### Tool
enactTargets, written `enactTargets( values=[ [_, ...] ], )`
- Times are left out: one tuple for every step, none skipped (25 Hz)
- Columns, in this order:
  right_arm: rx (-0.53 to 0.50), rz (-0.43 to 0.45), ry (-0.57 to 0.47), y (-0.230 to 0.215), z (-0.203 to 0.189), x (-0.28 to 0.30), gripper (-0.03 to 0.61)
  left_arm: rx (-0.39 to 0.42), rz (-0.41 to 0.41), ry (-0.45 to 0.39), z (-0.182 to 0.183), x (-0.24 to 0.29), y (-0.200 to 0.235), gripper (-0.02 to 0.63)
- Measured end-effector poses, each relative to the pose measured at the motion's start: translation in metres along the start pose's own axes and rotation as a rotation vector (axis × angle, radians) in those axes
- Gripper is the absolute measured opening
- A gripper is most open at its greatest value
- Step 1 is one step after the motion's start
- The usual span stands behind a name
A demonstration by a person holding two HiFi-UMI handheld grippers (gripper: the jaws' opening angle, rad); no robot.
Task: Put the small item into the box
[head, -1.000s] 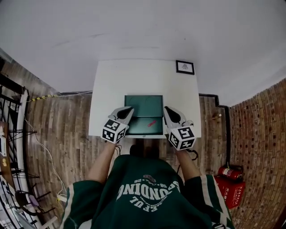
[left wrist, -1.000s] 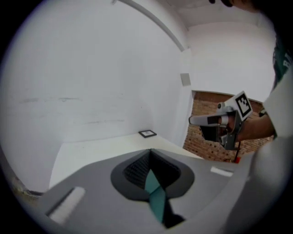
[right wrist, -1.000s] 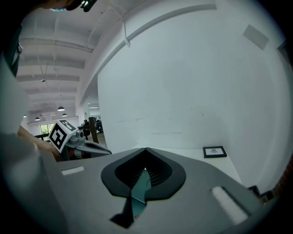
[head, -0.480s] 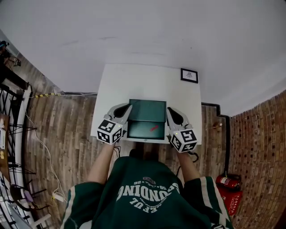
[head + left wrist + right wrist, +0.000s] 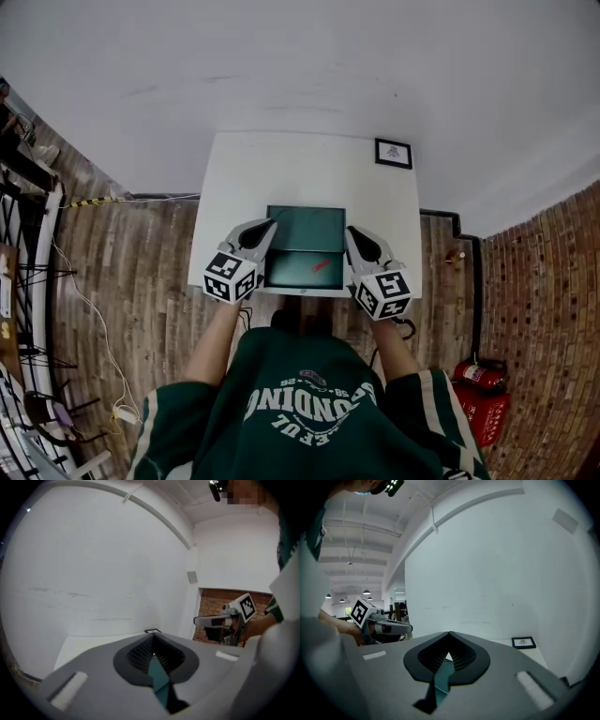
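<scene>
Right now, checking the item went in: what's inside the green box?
A small red item lies in the near half of the open green box; the far half looks bare. The left gripper and right gripper cover its side edges.

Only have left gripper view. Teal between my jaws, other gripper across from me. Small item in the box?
Observer: Yes. The head view shows the small red item lying inside the green box, in its near half.
Operator: Lid?
Observer: Open. The lid is on the far side of the box; I can't tell its angle.
Operator: Right gripper doing what?
Observer: In the right gripper view, the right gripper has a teal edge of the box between its jaws. The head view puts it at the box's right side.
</scene>
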State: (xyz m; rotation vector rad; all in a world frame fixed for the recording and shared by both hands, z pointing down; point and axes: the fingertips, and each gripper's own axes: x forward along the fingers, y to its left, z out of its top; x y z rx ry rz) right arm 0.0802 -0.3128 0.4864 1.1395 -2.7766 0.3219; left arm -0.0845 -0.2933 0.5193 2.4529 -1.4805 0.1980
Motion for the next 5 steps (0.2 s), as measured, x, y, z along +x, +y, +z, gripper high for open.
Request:
enactTargets(
  values=[
    [0.0,-0.001,0.001,-0.0002,-0.0002,-0.0004,0.002,-0.001,-0.003,0.001,-0.0008,0.0006,-0.001,0.052],
    [0.0,-0.002,0.001,-0.0005,-0.0003,-0.0006,0.002,-0.001,-0.006,0.002,-0.0016,0.0012,-0.0018,0.052],
    [0.0,-0.002,0.0,-0.0009,-0.0003,-0.0007,0.002,-0.002,-0.009,0.003,-0.0023,0.0019,-0.0025,0.052],
    [0.001,-0.002,0.0,-0.0014,-0.0002,-0.0008,0.002,-0.004,-0.011,0.004,-0.0029,0.0028,-0.0032,0.052],
    [0.001,-0.003,0.0,-0.002,-0.0002,-0.0009,0.002,-0.005,-0.014,0.004,-0.0035,0.0037,-0.0039,0.052]
  ],
)
